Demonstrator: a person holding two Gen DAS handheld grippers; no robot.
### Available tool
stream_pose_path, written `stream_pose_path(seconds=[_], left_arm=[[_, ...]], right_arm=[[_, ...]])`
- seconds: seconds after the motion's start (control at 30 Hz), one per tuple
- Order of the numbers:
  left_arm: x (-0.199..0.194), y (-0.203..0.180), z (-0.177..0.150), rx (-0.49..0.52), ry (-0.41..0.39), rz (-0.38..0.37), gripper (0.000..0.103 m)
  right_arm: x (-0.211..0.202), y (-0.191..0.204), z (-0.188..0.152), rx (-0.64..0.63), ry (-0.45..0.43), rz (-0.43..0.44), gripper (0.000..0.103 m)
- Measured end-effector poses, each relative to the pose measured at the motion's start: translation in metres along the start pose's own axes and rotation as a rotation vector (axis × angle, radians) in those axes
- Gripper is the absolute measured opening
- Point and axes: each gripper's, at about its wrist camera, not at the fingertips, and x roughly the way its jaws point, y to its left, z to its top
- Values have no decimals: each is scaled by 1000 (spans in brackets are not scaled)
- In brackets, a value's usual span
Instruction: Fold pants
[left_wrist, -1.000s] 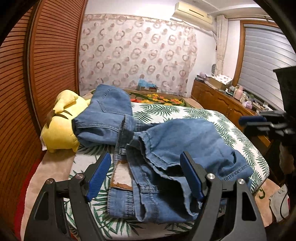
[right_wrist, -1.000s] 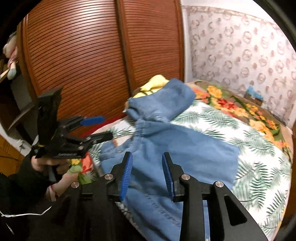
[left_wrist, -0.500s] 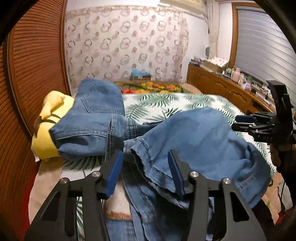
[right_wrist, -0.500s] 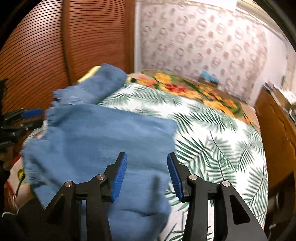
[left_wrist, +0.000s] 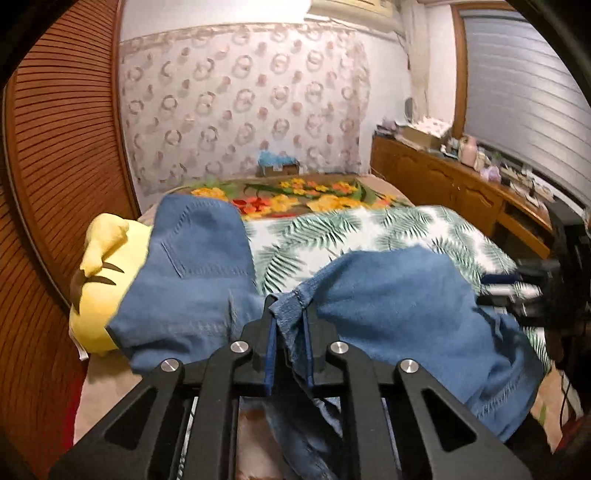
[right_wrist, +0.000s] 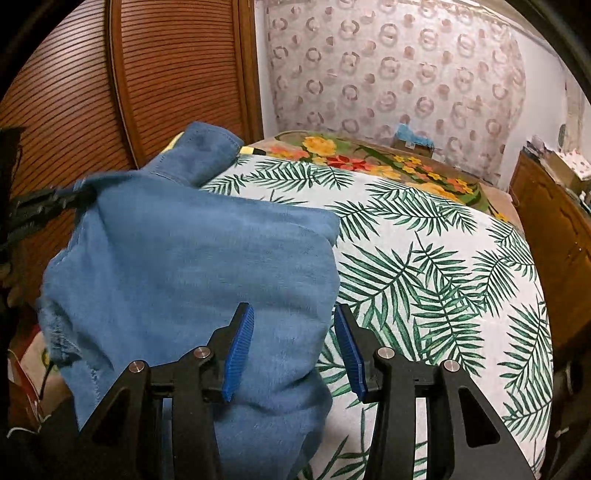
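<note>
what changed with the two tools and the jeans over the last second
The left tool moved in over the jeans and its jaws are closing on a hem edge that now sits between them; a second ago they stood wide. The right tool dropped to the denim's right edge, open, fabric between its fingers but ungripped. The yellow plush and leaf-print bedspread stayed put.

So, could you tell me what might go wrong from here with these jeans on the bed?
1. The left gripper is closing on only a thin bunch of hem of the jeans; heavy denim might slip out when lifted.
2. The right gripper stands open, only straddling the fabric edge, so a lift now may be one-sided and skew the fold.
3. One leg drapes over the yellow plush toy, which could be dragged along or bunch the cloth.
</note>
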Motion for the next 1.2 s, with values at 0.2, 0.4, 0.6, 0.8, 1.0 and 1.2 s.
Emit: stream_pose_path(seconds=[0.2,0.4,0.6,0.8,1.0,1.2], left_arm=[[9,1,-1,-8,29,10,17],[-11,0,-21,-54,15,-24,67],[-29,-22,-48,-61,22,-68,68],[-25,-39,-67,-63,53,-86,68],[-15,-44,-77,-62,92,-87,68],[-16,-46,-81,-70,100,-89,68]], right_arm=[[-21,5,-17,-9,7,5,47],[-51,-3,-41,26,12,10,47],[-88,-6,-66,45,-5,11,47],[-105,-1,-86,27,33,21,47],[-99,13,-94,-19,65,21,42],[-91,20,-90,-21,75,47,8]])
